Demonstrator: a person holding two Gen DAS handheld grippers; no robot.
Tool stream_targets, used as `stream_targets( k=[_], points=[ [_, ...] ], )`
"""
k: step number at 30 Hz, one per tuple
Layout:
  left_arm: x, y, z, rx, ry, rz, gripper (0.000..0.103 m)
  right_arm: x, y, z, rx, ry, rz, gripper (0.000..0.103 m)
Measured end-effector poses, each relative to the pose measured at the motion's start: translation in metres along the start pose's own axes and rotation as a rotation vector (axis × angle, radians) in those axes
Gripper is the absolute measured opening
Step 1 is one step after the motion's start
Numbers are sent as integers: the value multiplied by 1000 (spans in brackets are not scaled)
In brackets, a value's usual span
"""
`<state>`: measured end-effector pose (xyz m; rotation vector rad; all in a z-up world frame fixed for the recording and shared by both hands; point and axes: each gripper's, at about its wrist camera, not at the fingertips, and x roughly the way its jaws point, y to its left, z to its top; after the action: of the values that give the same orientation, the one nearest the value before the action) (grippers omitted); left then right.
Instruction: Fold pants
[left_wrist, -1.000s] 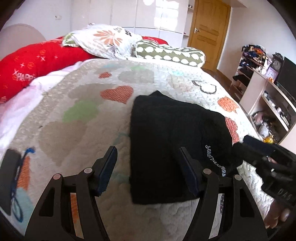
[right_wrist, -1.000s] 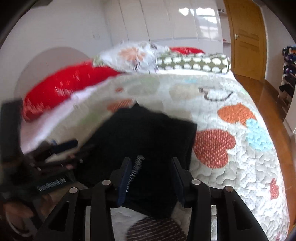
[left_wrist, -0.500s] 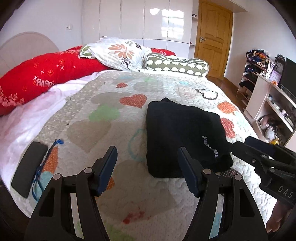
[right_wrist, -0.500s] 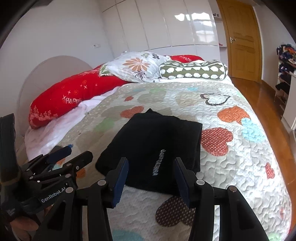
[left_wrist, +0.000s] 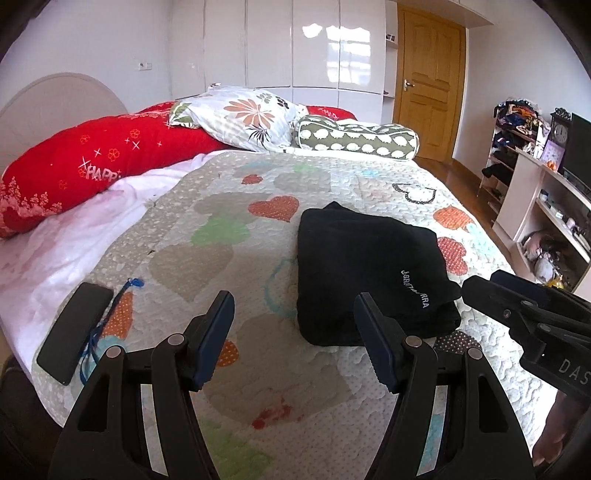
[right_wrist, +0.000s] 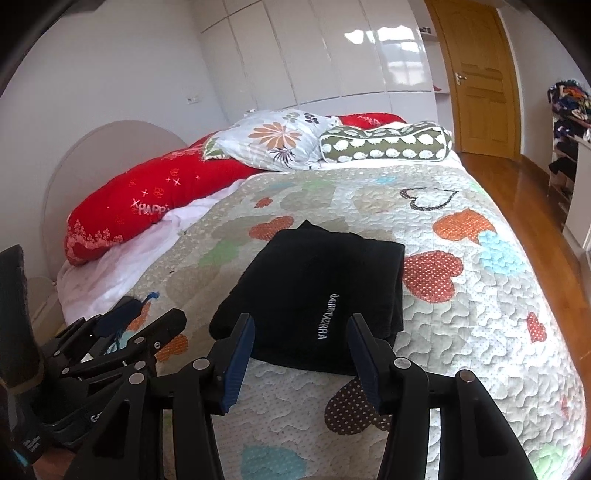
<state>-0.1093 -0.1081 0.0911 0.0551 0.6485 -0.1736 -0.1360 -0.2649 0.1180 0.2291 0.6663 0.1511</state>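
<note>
The black pants (left_wrist: 365, 266) lie folded into a compact rectangle on the heart-patterned quilt (left_wrist: 229, 236), with white lettering on top. They also show in the right wrist view (right_wrist: 314, 288). My left gripper (left_wrist: 295, 325) is open and empty, held back above the near edge of the bed, left of the pants. My right gripper (right_wrist: 301, 350) is open and empty, just short of the pants' near edge. Each gripper shows at the side of the other's view.
A black phone (left_wrist: 74, 328) with a blue cord lies at the bed's near left edge. Red bolster (left_wrist: 92, 166), floral pillow (left_wrist: 243, 118) and green dotted bolster (left_wrist: 354, 136) line the headboard end. Shelves (left_wrist: 546, 206) and a wooden door (left_wrist: 424, 85) stand at right.
Both grippers have pulled back and up from the folded pants, towards the near edge of the bed. The pants lie still. Both grippers stay open.
</note>
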Motion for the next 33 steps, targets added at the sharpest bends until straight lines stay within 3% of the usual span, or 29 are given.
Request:
stream_targets(
  k=[19,33],
  points=[
    [22,-2,-1,-8,28,-10,68,17,-7,0,12,29,-9,51],
    [41,9,6,-29,51,-68,69,36,-30,-1,45,55,-58,51]
  ],
)
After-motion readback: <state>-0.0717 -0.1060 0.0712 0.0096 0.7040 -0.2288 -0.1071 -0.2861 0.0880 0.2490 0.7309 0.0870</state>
